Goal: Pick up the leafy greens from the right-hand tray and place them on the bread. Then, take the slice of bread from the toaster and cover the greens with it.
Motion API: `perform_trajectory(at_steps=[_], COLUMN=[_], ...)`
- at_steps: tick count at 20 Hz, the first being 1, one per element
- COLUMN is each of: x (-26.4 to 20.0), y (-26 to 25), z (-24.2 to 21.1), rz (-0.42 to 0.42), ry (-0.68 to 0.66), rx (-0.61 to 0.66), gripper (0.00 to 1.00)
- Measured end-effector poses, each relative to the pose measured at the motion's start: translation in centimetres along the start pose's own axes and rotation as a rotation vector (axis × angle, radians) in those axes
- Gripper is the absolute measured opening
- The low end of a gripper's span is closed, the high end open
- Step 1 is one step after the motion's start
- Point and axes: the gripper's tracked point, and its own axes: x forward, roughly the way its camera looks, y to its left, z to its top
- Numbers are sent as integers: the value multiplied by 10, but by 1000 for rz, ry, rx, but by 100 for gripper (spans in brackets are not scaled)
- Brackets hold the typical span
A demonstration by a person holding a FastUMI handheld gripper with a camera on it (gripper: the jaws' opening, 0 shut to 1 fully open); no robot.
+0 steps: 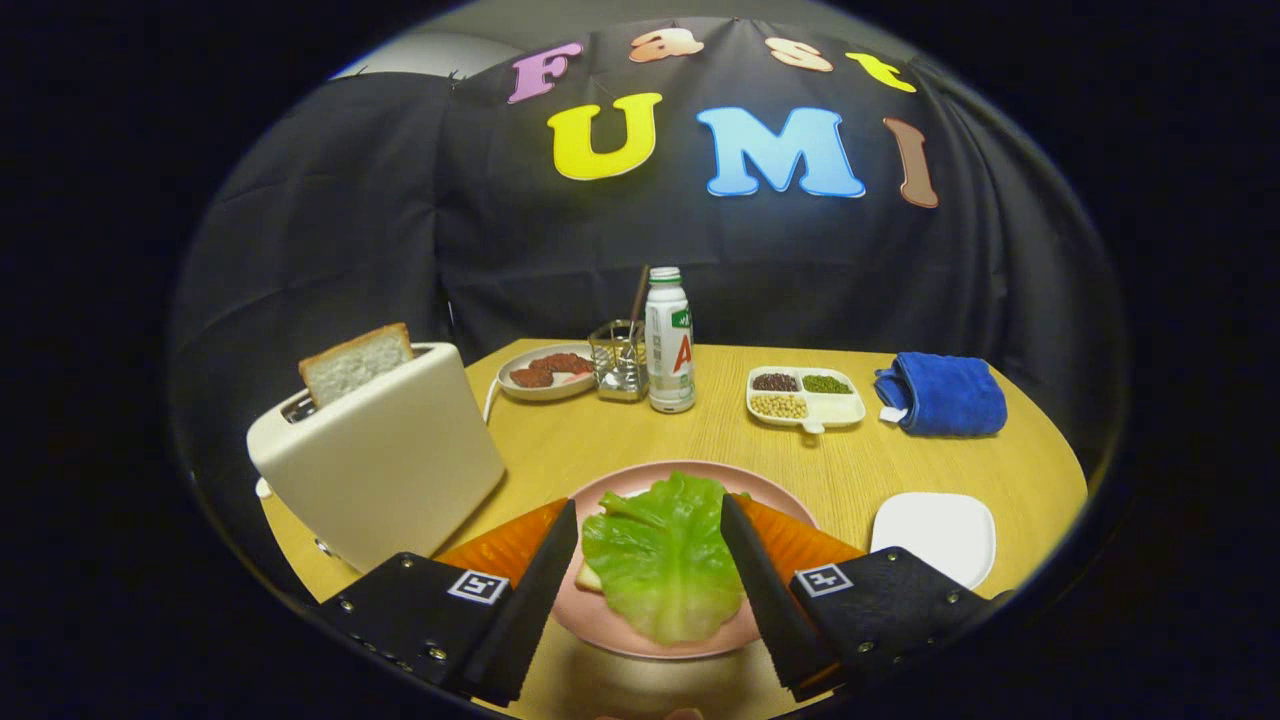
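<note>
A green lettuce leaf (660, 565) lies on a slice of bread (588, 578), of which only a corner peeks out at the leaf's left side. Both rest on a pink plate (640, 478) on the wooden table. My gripper (649, 508) is open, with its fingers spread to either side of the leaf and no visible squeeze on it. To the left and a little beyond the fingers stands a cream toaster (390, 470), with a slice of bread (355, 362) sticking up out of its slot.
An empty white tray (935, 535) sits to the right of the plate. Further back are a blue cloth (945, 395), a divided dish of beans (805, 397), a bottle (670, 340), a metal holder (618, 360) and a plate of red food (545, 372).
</note>
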Motion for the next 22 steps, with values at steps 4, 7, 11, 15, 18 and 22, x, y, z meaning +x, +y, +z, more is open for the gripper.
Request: perform_trajectory(at_steps=[4, 7, 11, 15, 18, 22], x=[-12, -15, -16, -16, -8, 12], y=[33, 59, 101, 159, 197, 223], z=[33, 52, 66, 81, 84, 76], rz=[49, 91, 151, 246, 280, 264], ry=[-63, -97, -128, -157, -165, -147], rx=[38, 50, 6, -27, -61, -101], gripper=[89, 89, 89, 89, 89, 87])
